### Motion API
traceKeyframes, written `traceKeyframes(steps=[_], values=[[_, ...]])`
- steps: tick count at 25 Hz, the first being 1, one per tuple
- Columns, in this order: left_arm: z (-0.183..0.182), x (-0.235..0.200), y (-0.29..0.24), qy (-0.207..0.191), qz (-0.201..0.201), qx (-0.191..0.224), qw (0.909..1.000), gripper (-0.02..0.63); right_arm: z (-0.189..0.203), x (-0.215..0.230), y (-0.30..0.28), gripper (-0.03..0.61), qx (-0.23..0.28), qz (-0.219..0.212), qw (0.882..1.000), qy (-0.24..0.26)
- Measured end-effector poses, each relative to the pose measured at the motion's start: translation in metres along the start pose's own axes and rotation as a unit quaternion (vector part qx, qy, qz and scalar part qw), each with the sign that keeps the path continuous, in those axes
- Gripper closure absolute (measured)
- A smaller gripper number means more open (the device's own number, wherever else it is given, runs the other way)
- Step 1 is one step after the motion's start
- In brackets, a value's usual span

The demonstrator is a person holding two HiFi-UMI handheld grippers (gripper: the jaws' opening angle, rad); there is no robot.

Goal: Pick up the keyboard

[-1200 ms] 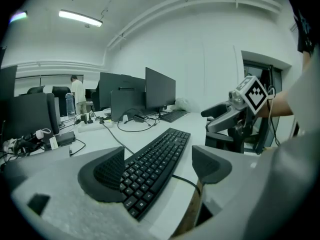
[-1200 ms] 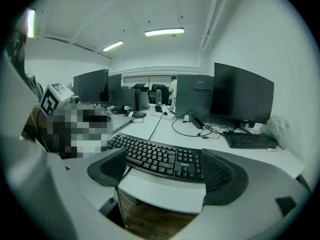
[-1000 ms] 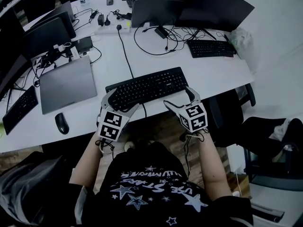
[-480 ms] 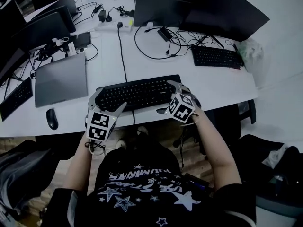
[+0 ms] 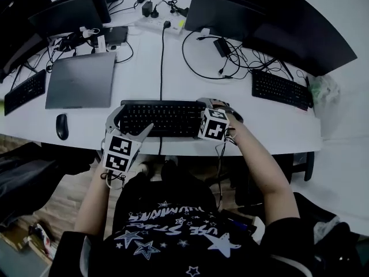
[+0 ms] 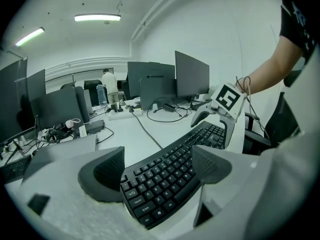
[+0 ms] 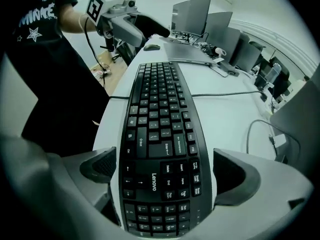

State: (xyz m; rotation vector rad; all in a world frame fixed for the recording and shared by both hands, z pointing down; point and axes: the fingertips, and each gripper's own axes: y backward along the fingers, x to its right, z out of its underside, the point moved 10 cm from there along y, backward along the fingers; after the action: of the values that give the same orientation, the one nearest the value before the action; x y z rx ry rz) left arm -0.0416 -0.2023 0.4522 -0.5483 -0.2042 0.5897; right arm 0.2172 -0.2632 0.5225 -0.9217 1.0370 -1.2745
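The black keyboard (image 5: 161, 118) lies flat near the front edge of the white table (image 5: 144, 62). My left gripper (image 5: 128, 123) is open astride its left end, with the keys (image 6: 170, 176) between the spread pads and neither pad pressing. My right gripper (image 5: 211, 106) points steeply down over the right end. Its jaws have just been opening. In the right gripper view the keyboard (image 7: 160, 134) runs between the pads of the right gripper (image 7: 165, 173), with a narrow gap on each side. Each gripper shows in the other's view: the right gripper (image 6: 216, 126) and the left gripper (image 7: 131, 30).
A closed grey laptop (image 5: 81, 79) and a mouse (image 5: 61, 126) lie left of the keyboard. Its cable (image 5: 161, 62) runs back to a power strip (image 5: 155, 23). Monitors (image 5: 230, 16) line the back. Other keyboards sit at far right (image 5: 281, 89) and far left (image 5: 24, 91).
My right gripper has rolled over and come down from the table's front edge onto the keyboard's right end. The left gripper has shifted slightly at the left end. The keyboard stays on the table.
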Motion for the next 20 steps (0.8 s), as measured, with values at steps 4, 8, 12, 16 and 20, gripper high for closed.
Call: traceKeyframes(steps=[4,8,12,16,20], values=[[0.004,-0.001,-0.002,0.009,-0.012,-0.012,0.9998,0.199,0.000,0.010,-0.012,0.008,-0.016,-0.037,0.999,0.008],[0.005,-0.001,-0.005,0.014,-0.018,-0.021,0.9995,0.199,0.000,0.019,-0.023,0.006,-0.020,-0.061,0.998,0.014],[0.006,-0.003,-0.008,0.017,-0.020,-0.025,0.9993,0.199,-0.007,0.027,-0.025,0.005,-0.041,-0.083,0.995,0.029],[0.005,-0.004,-0.010,0.020,-0.021,-0.027,0.9992,0.199,-0.022,0.030,-0.023,0.004,-0.083,-0.112,0.989,0.041],[0.008,-0.007,-0.014,0.019,-0.011,-0.031,0.9993,0.199,-0.025,0.039,-0.037,0.003,-0.106,-0.098,0.987,0.063]])
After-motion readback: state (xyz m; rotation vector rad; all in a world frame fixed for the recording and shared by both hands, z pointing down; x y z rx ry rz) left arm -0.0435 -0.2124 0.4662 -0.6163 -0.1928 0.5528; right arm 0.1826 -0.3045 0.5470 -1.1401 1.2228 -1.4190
